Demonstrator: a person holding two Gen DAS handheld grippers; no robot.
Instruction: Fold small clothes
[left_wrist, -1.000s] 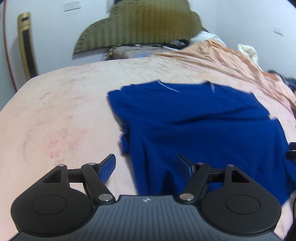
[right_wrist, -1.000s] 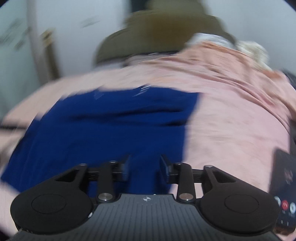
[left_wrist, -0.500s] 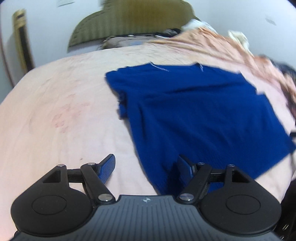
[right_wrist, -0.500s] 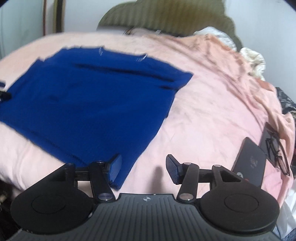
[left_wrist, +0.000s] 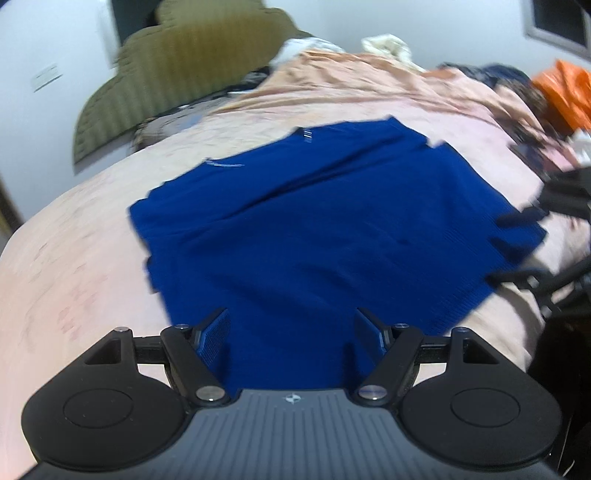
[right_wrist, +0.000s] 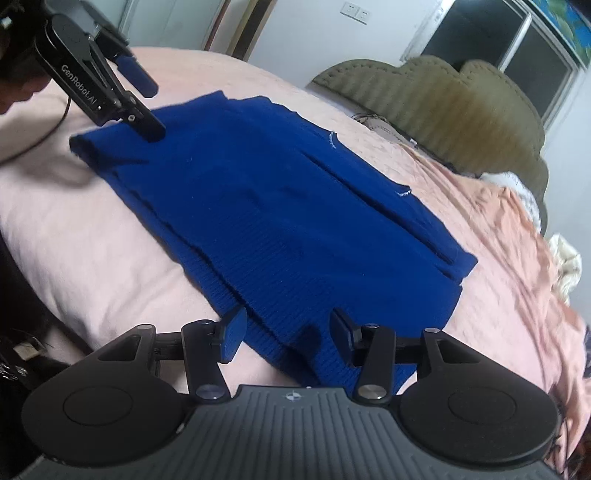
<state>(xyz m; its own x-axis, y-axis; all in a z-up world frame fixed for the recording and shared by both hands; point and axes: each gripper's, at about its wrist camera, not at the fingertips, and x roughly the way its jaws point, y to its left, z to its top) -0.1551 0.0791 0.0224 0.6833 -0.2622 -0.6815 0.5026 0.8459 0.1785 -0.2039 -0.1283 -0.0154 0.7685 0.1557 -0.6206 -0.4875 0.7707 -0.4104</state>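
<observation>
A dark blue knit sweater (left_wrist: 325, 229) lies spread flat on the pink bedcover (left_wrist: 74, 266), its collar toward the headboard. My left gripper (left_wrist: 291, 332) stands open over the near hem at one corner, with blue cloth between its fingers and nothing pinched. In the right wrist view the left gripper (right_wrist: 153, 110) shows at the far corner, its lower finger on the knit. My right gripper (right_wrist: 288, 332) is open at the opposite hem corner of the sweater (right_wrist: 280, 206), cloth lying between the pads without being pressed. The right gripper (left_wrist: 513, 236) appears blurred at the sweater's right edge.
An olive padded headboard (right_wrist: 443, 99) stands behind the bed. A rumpled peach blanket (left_wrist: 369, 81) and a white cloth (left_wrist: 388, 44) lie near it. Orange fabric (left_wrist: 565, 88) and dark clothes sit at the bed's right side. The mattress edge (right_wrist: 55, 258) drops off close by.
Both grippers rolled and swung in over the sweater's near hem, one at each corner. The right jaws widened. The phone and glasses left the right wrist view.
</observation>
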